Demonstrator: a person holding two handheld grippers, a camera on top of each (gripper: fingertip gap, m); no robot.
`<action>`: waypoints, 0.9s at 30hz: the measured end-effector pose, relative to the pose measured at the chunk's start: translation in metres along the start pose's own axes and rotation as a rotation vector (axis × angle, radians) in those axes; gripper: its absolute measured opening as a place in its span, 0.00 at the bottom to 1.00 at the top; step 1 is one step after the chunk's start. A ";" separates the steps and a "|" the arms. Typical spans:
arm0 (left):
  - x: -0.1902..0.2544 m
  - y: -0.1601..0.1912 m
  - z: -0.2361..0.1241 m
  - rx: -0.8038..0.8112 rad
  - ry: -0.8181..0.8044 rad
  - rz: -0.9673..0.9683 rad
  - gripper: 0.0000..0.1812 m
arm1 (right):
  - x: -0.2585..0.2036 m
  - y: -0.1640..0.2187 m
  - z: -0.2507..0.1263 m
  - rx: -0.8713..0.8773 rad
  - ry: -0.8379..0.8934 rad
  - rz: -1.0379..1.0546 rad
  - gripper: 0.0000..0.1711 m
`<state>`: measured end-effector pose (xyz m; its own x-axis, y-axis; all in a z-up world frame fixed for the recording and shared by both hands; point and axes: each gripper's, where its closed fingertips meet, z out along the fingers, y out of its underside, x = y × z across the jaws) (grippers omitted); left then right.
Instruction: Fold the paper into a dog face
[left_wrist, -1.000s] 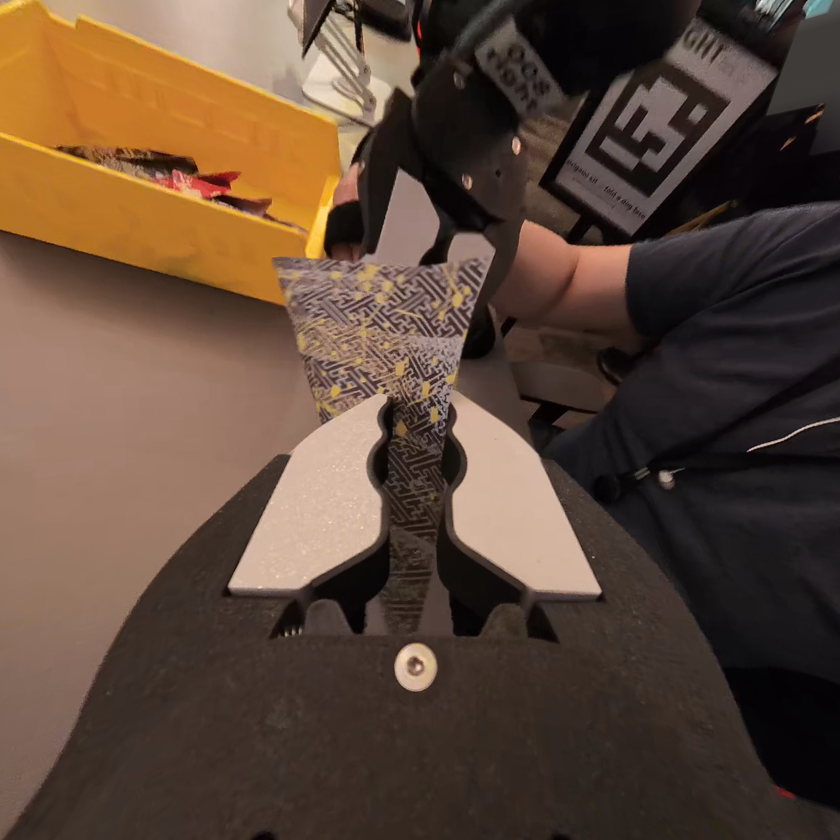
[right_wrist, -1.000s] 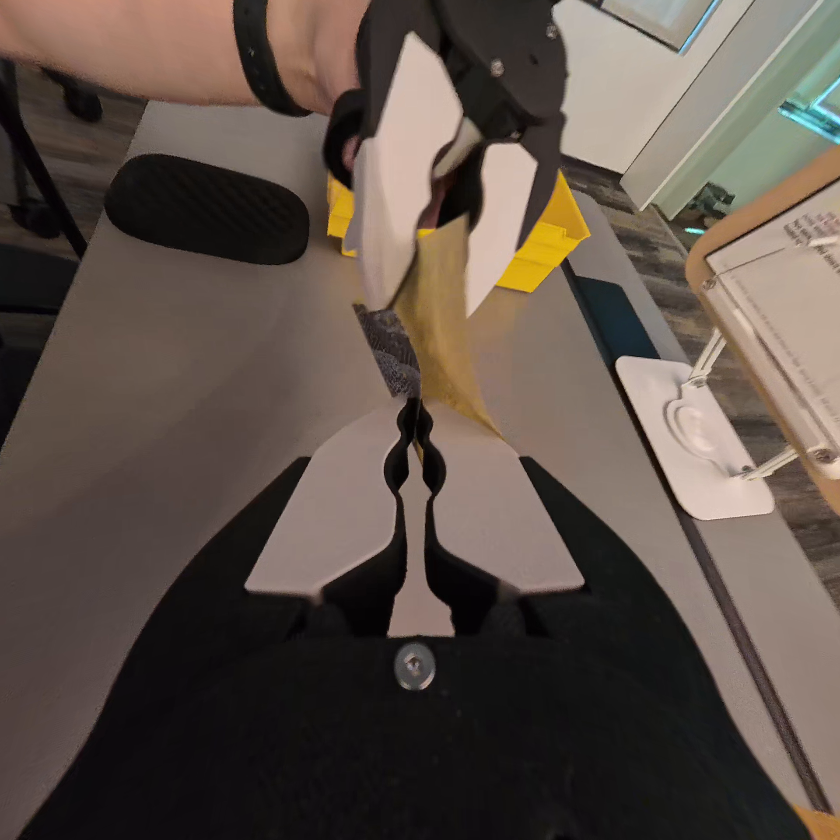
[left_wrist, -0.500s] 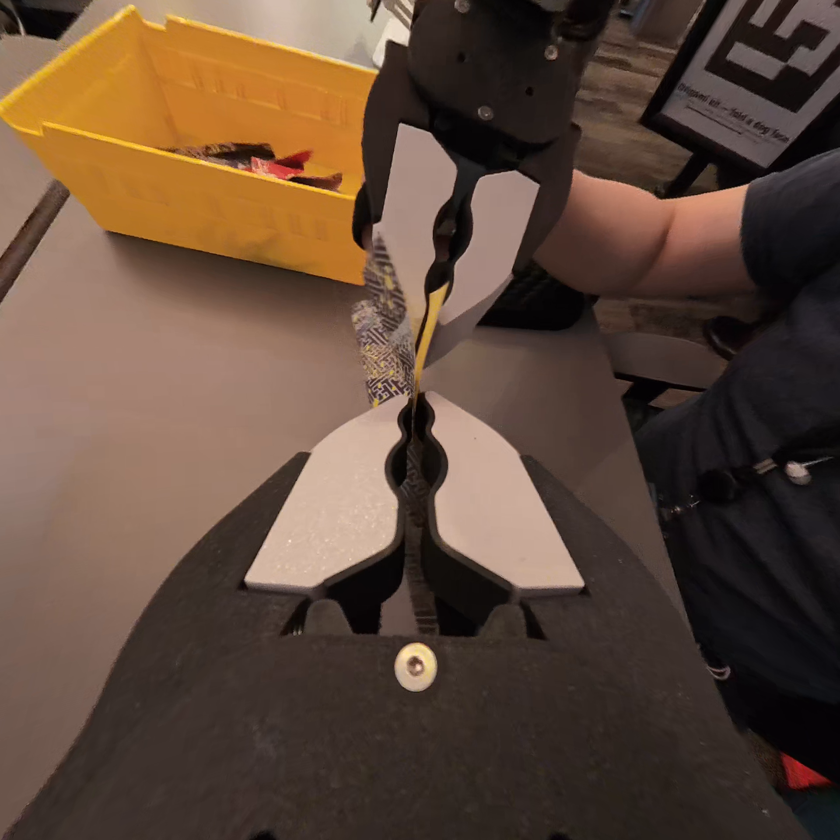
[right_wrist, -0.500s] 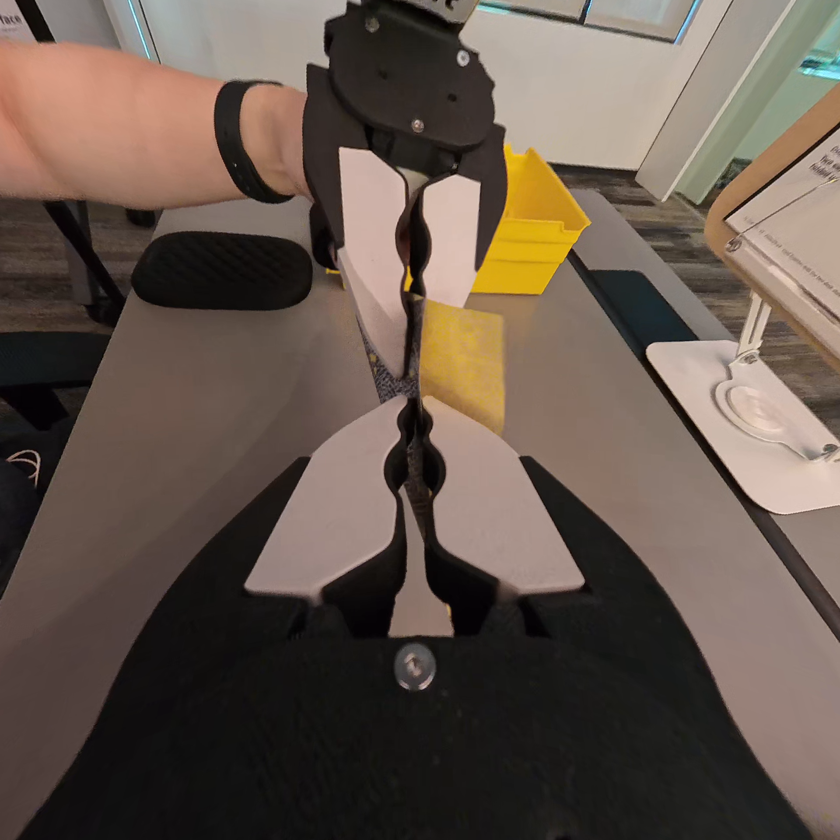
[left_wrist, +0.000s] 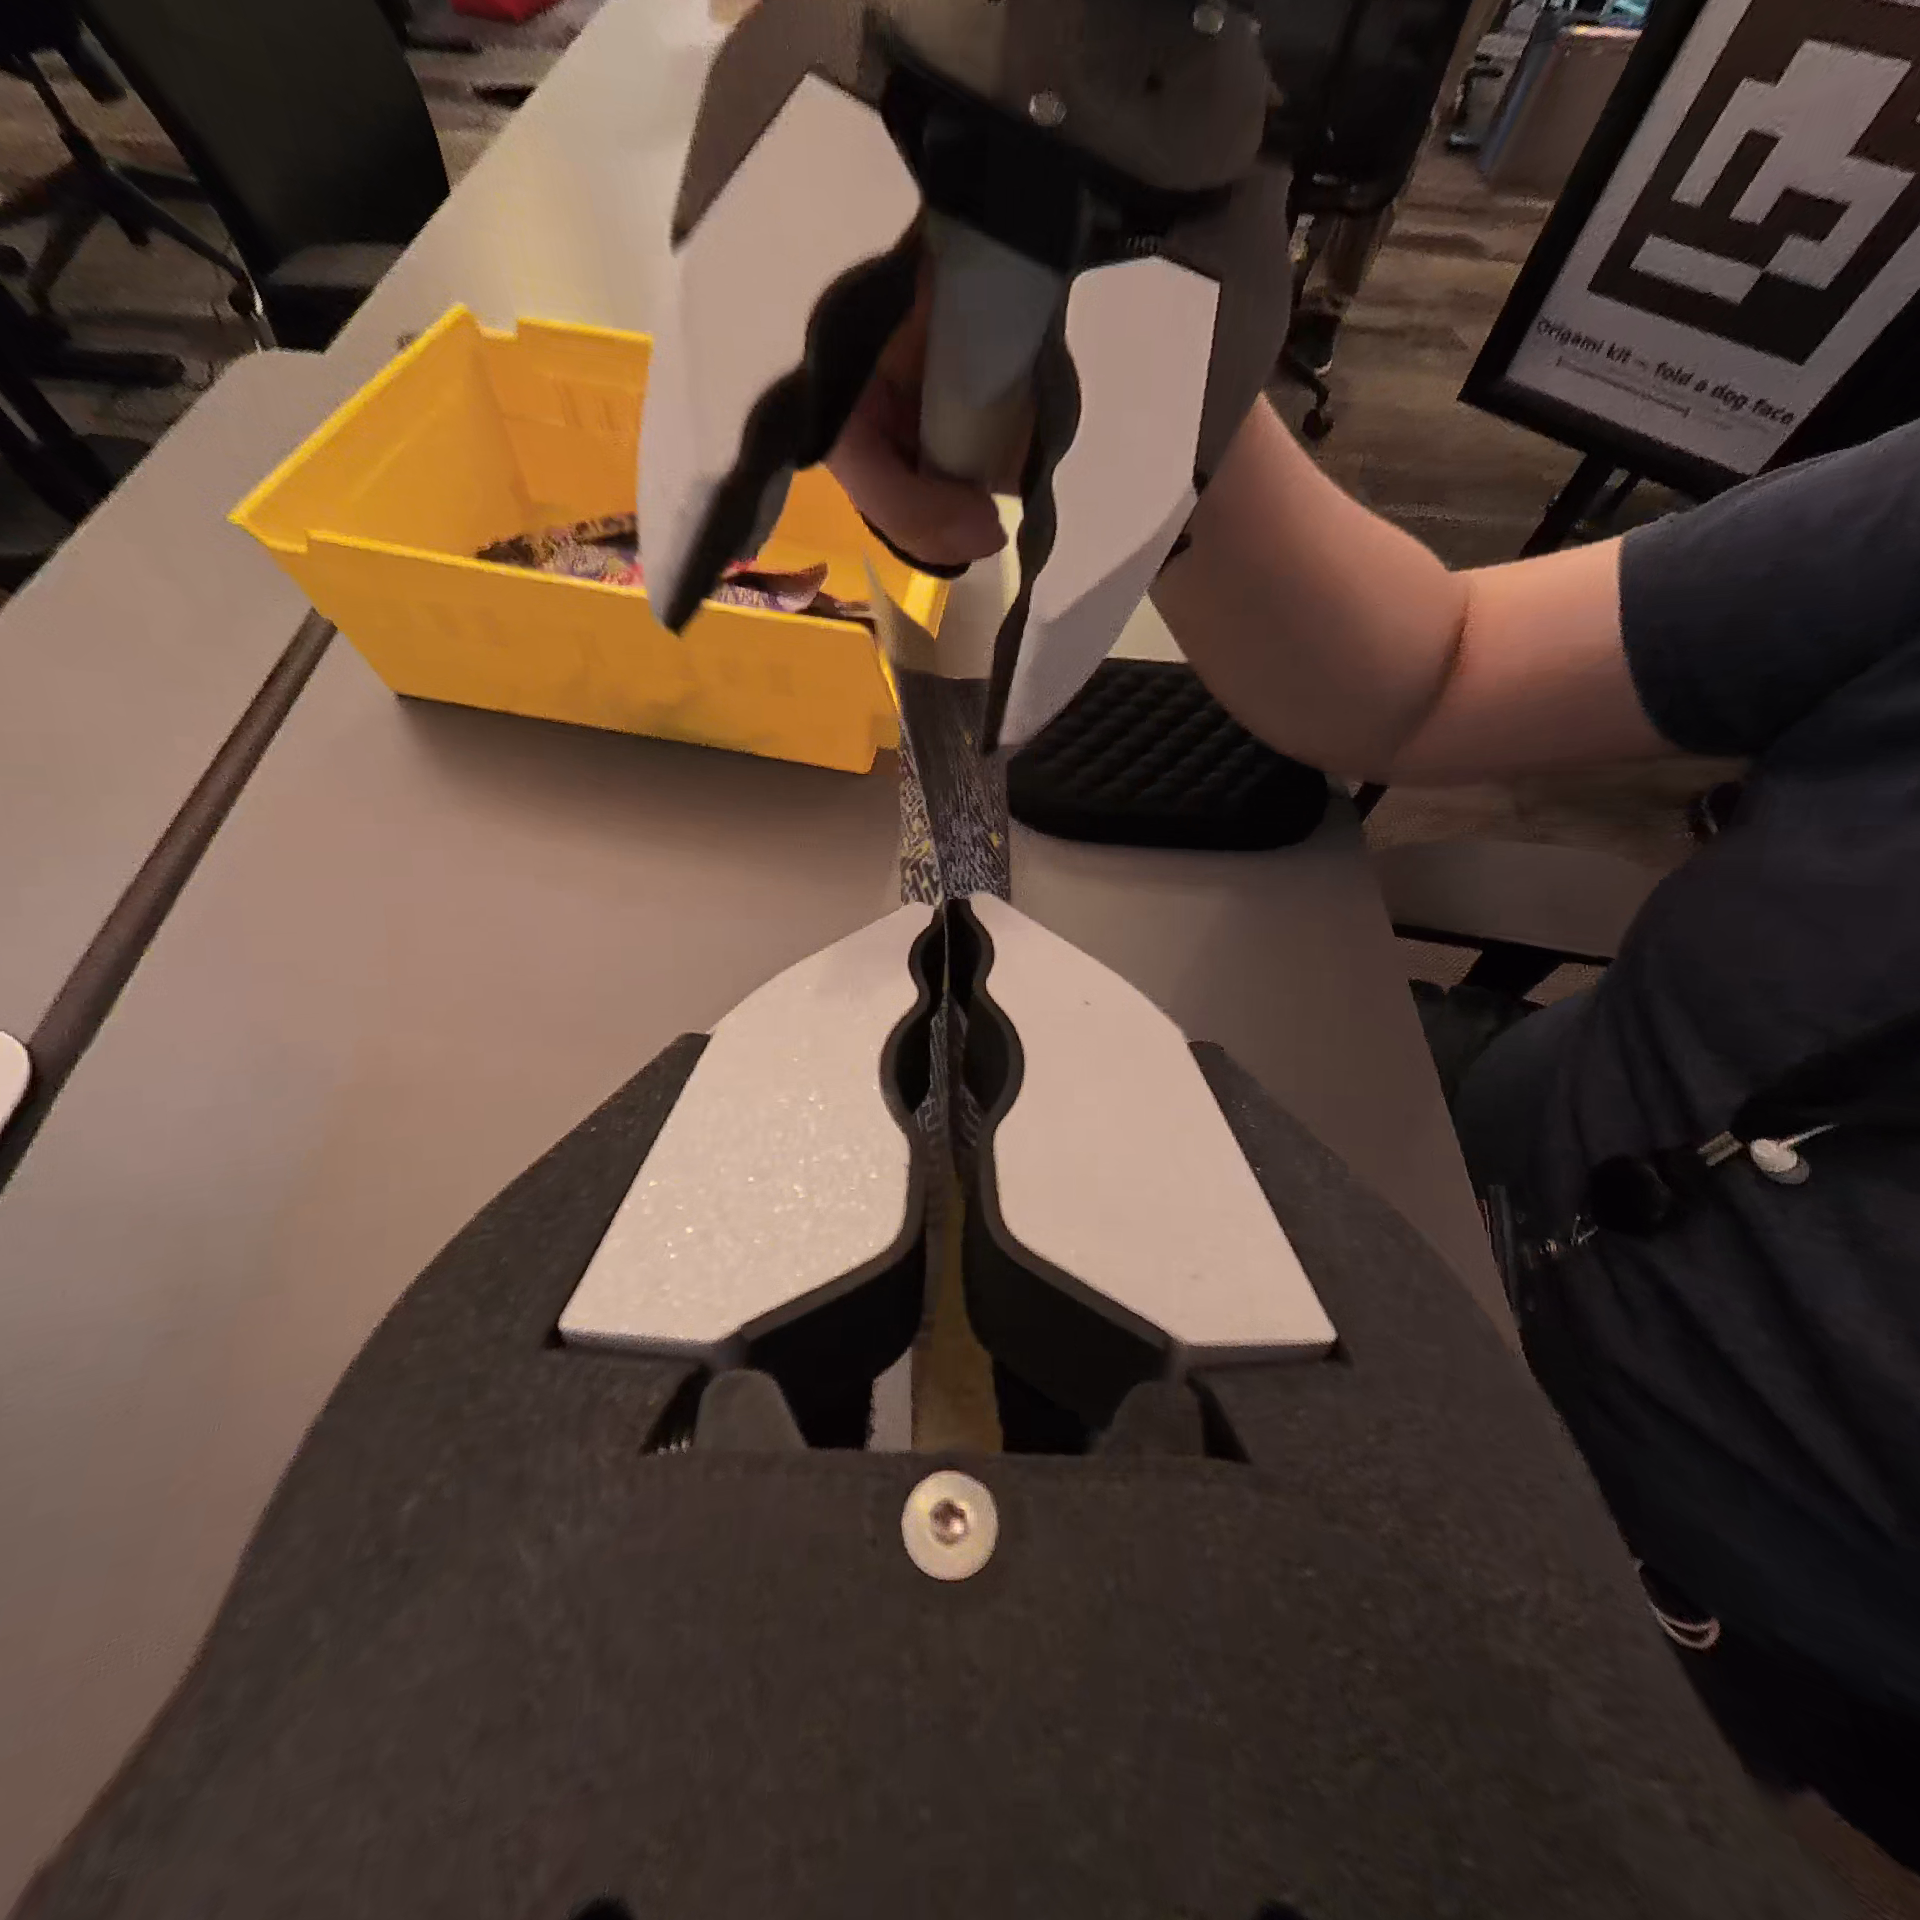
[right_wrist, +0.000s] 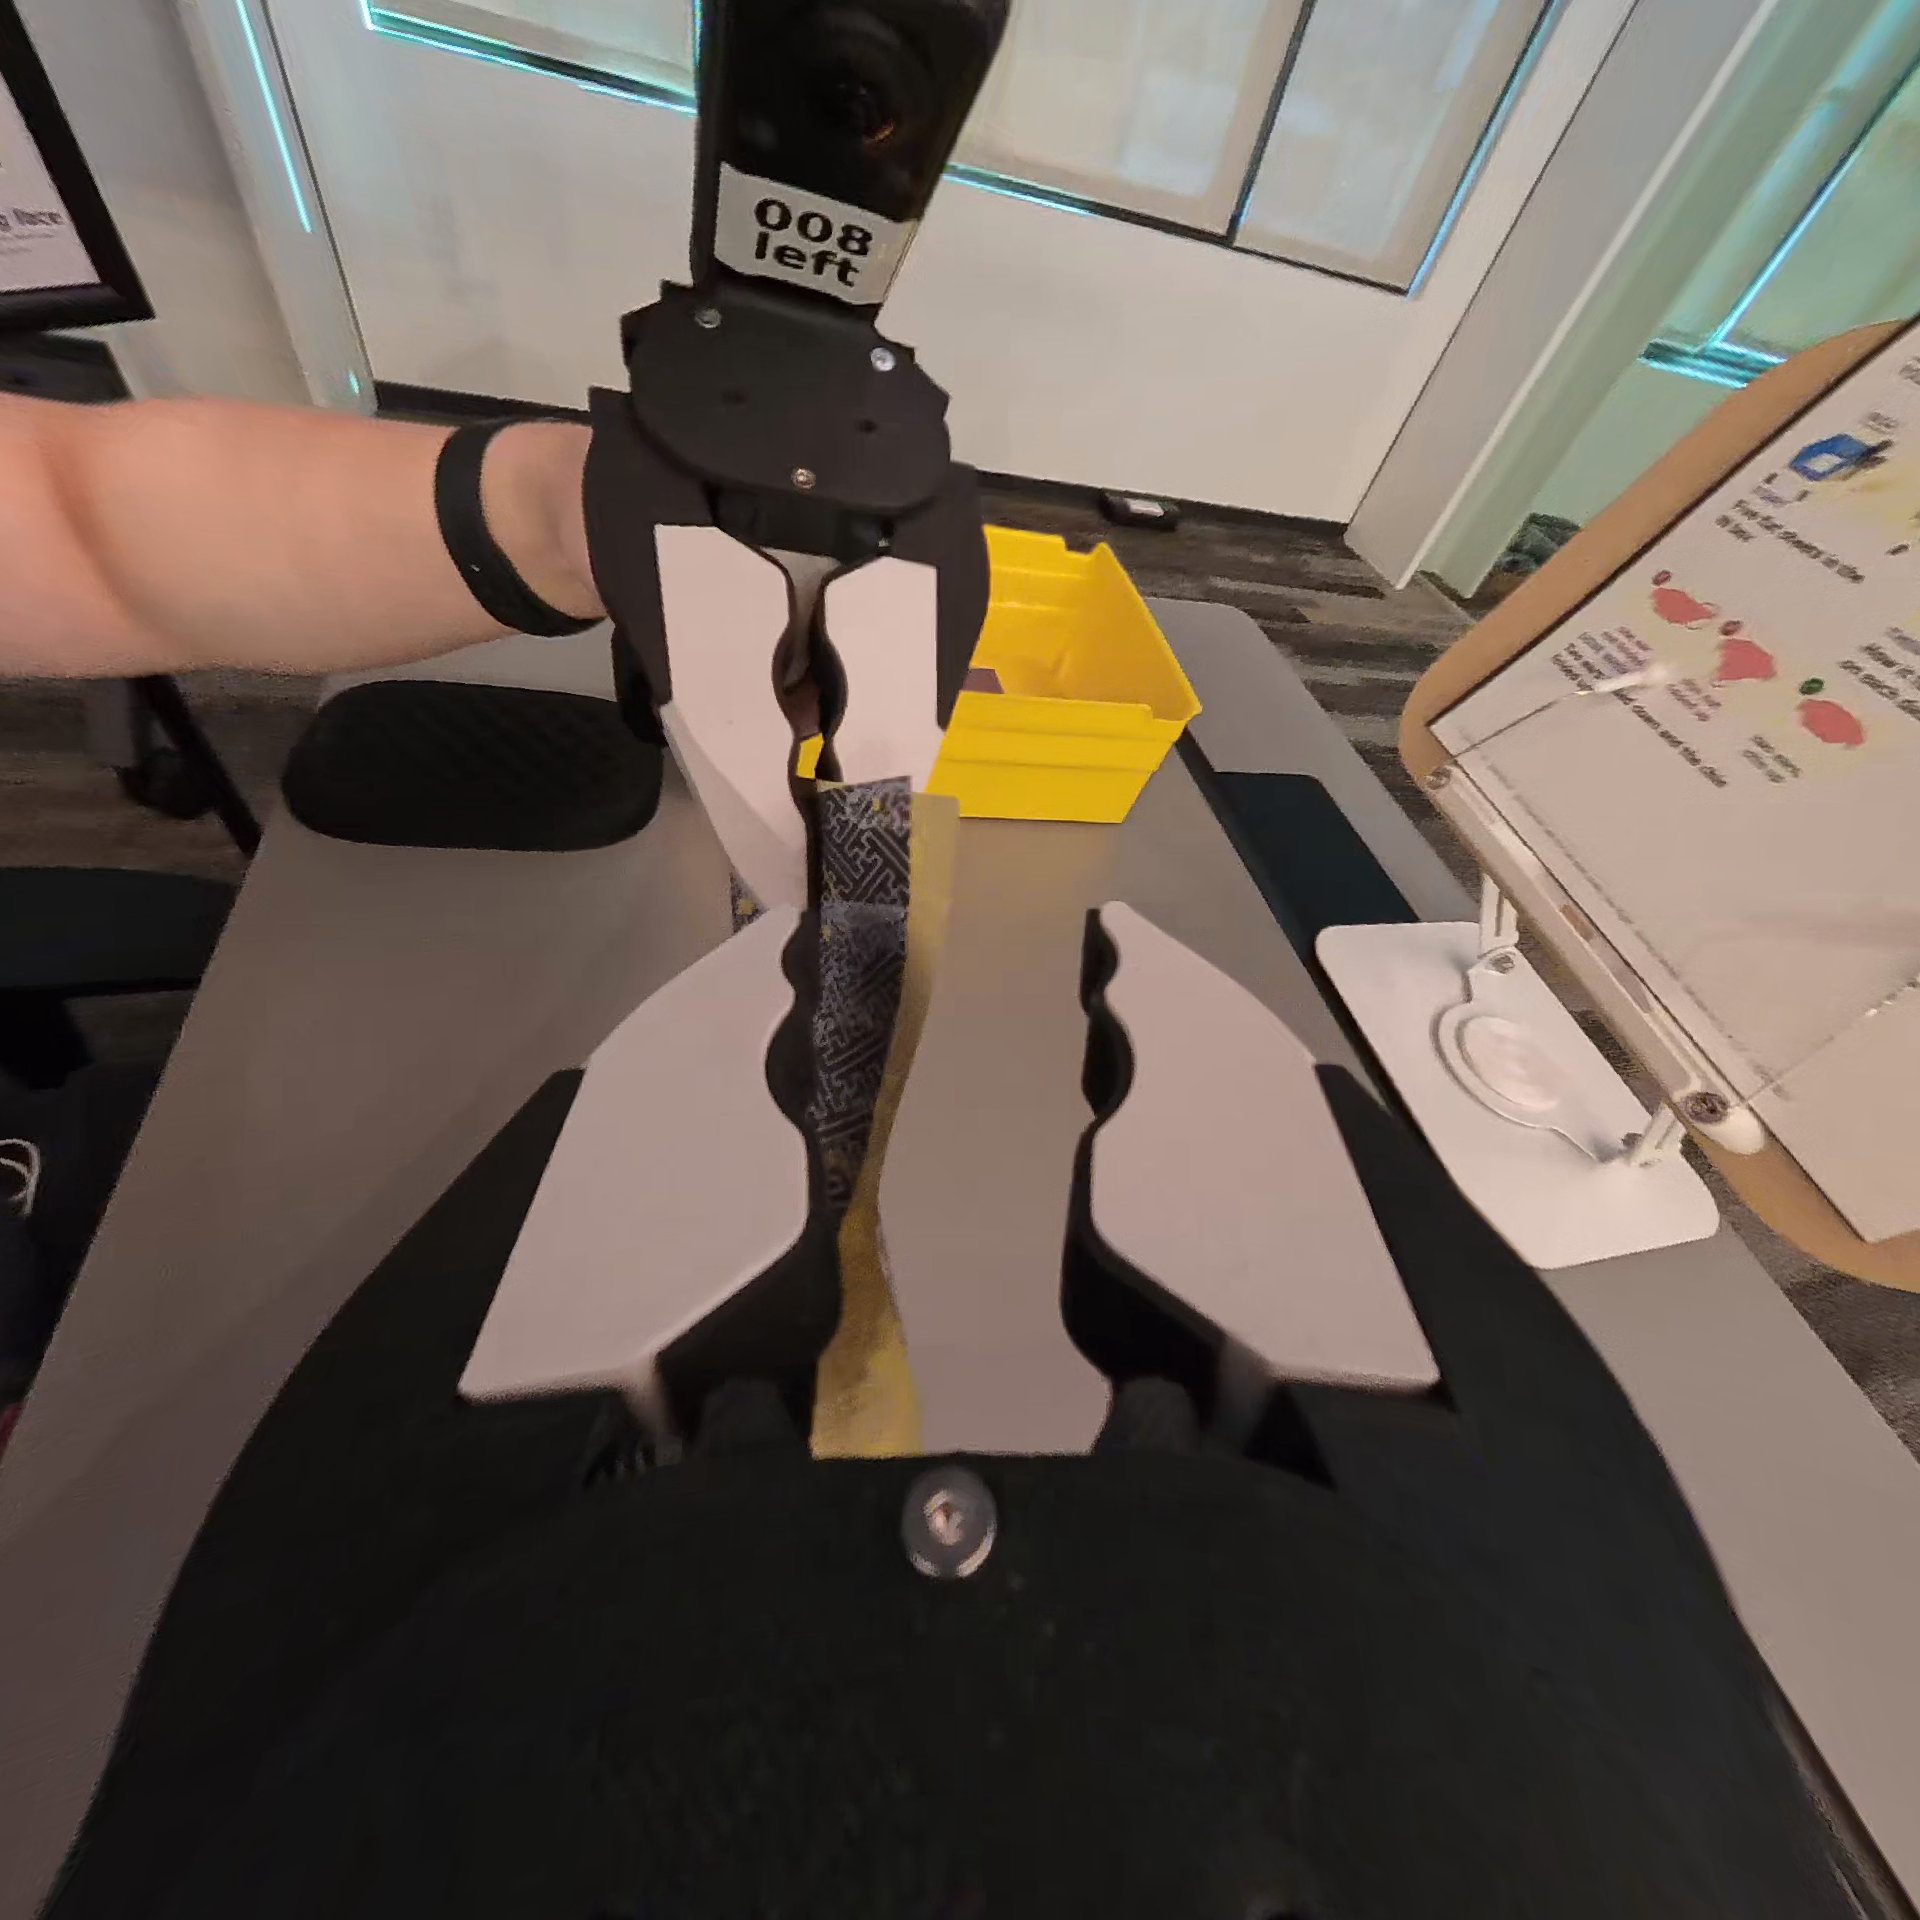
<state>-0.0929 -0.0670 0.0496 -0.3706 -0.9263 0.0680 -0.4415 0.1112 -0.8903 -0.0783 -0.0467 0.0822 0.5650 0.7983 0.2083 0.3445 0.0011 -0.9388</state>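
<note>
The paper (left_wrist: 951, 821) is navy with a gold pattern and has a plain gold back. It hangs edge-on above the grey table (left_wrist: 468, 987). My left gripper (left_wrist: 951, 914) is shut on its near edge. My right gripper (left_wrist: 831, 681) faces me from above with its jaws spread wide, the paper's far end beside one finger. In the right wrist view the right gripper (right_wrist: 945, 914) is open. The folded paper (right_wrist: 862, 997) runs between its fingers, close to the left one. The left gripper (right_wrist: 821, 774) is shut on the paper's far end.
A yellow bin (left_wrist: 582, 644) with folded papers stands on the table behind the grippers; it also shows in the right wrist view (right_wrist: 1049, 769). A black padded rest (left_wrist: 1153, 769) lies by the table edge. An instruction board on a white stand (right_wrist: 1507, 1091) is at the right. The person's arm (left_wrist: 1351, 644) reaches in. About 4 centimetres separates my left fingertips from my right.
My right gripper has opened and let go of the paper. My left gripper stays shut on it. Both grippers have tilted up, so more of the room shows.
</note>
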 end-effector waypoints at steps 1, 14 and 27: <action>0.000 -0.003 -0.002 0.004 -0.006 0.007 0.00 | -0.001 -0.002 0.001 -0.008 -0.005 0.004 0.26; -0.038 -0.051 -0.036 0.120 -0.538 0.238 0.17 | 0.018 0.001 -0.016 0.015 -0.149 0.155 0.00; -0.048 -0.035 -0.001 -0.009 -0.497 0.212 0.11 | 0.046 0.006 -0.056 0.108 -0.084 0.134 0.01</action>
<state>-0.0609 -0.0257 0.0780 -0.0224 -0.9417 -0.3358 -0.4068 0.3154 -0.8574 -0.0081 -0.0443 0.1014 0.5342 0.8432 0.0604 0.1852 -0.0470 -0.9816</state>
